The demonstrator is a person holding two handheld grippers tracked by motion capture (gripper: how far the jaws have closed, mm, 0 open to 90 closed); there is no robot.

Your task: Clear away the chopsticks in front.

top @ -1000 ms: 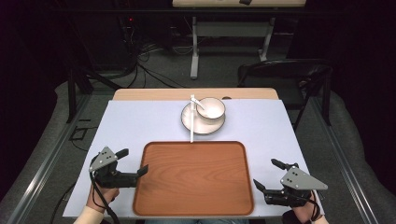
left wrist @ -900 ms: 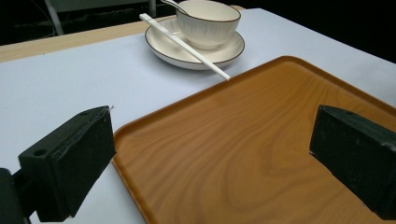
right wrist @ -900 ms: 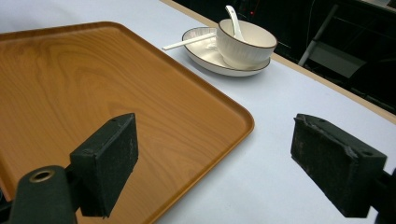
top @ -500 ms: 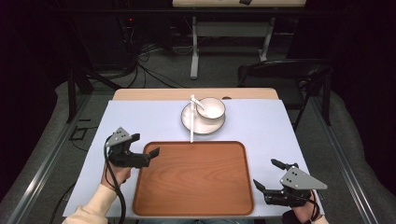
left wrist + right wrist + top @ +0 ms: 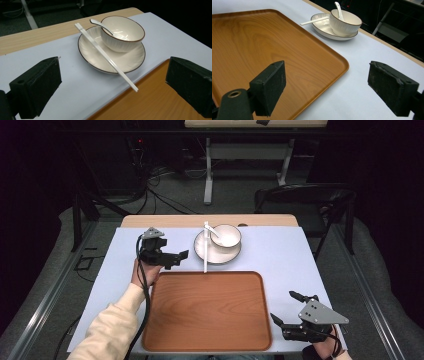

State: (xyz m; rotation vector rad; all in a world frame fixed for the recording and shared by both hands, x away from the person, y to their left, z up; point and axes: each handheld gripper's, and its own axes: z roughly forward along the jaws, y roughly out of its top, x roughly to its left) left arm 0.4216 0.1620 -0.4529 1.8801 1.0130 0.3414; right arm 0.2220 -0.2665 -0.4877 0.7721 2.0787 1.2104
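Since a second ago the left claw (image 5: pixel 176 257) has travelled from the near left corner of the tray up along the tray's left side, and it now hovers over the pale blue mat just beyond the tray's far left corner, while the right claw (image 5: pixel 288 309) has stayed where it was, off the tray's near right corner. Held by a hand (image 5: pixel 145 271) in a cream sleeve, the left claw has its jaws spread wide and grips nothing; it points toward the plate (image 5: pixel 92 53), which lies just ahead of it and a little to its right, near but not touching. On that plate sits the bowl (image 5: pixel 123 33) with a white spoon (image 5: pixel 100 24) leaning inside it, and a pair of white chopsticks (image 5: pixel 105 56) lies across the plate's left part, its near end overhanging the rim toward the wooden tray (image 5: pixel 207 310). In the left gripper view the plate and bowl show between the two black pads, with the chopsticks' tip closest to the claw. The right claw is likewise wide open and empty, low over the counter (image 5: pixel 280 221), with the plate well apart from it at the far side of the tray.
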